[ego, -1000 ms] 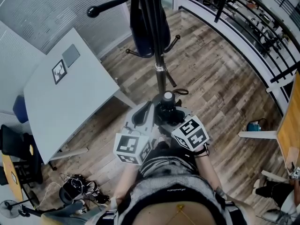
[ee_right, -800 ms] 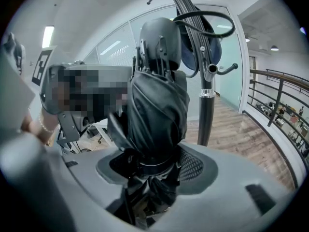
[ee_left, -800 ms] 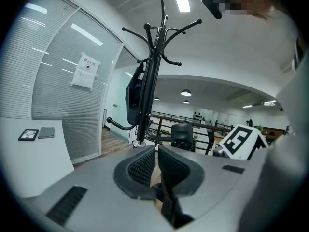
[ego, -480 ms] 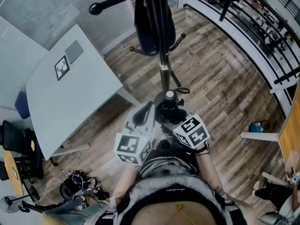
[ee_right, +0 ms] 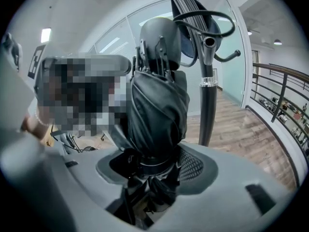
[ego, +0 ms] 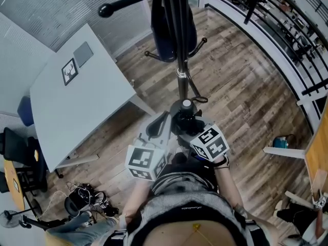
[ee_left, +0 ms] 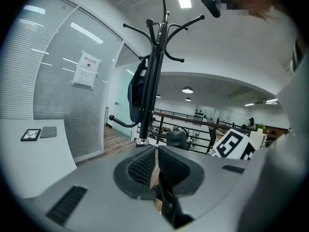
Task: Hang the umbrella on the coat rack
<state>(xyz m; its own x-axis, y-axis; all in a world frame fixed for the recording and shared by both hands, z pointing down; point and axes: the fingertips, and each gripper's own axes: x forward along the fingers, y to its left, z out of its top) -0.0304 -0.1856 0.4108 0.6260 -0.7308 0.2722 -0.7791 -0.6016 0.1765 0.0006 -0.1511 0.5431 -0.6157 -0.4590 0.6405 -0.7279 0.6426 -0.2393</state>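
Head view looks down on a person holding the two grippers close together in front of the body, their marker cubes side by side. The right gripper (ee_right: pixel 154 167) has its jaws clamped around the gathered lower part of a folded black fabric umbrella (ee_right: pixel 158 108). The umbrella stands upright out of the jaws, its rounded dark cap uppermost and its thin metal ribs showing just under the cap. The left gripper (ee_left: pixel 155 159) sits just to the left of it with its ribbed black pads drawn almost together, only a thin slit between them, and I can make out nothing gripped there. Straight ahead of both sets of jaws, and near them, rises the tall black metal coat rack (ee_left: pixel 153 81). Its pole stands just beyond the umbrella's tip and its curved hooks spread out well above the grippers. A dark bag (ego: pixel 171 29) hangs from the rack on the far side of the pole from the grippers. The umbrella is not on any hook; it stays in the right gripper, beside the pole and apart from it. Off to the left of the left gripper stands a pale grey table (ego: pixel 77 117) carrying a small framed marker card (ego: pixel 69 72) and a flat grey pad (ego: pixel 83 54). Brown wood-plank floor (ego: pixel 241 86) lies under the grippers, and a black metal railing (ego: pixel 287 40) curves away beyond the right gripper's right side.
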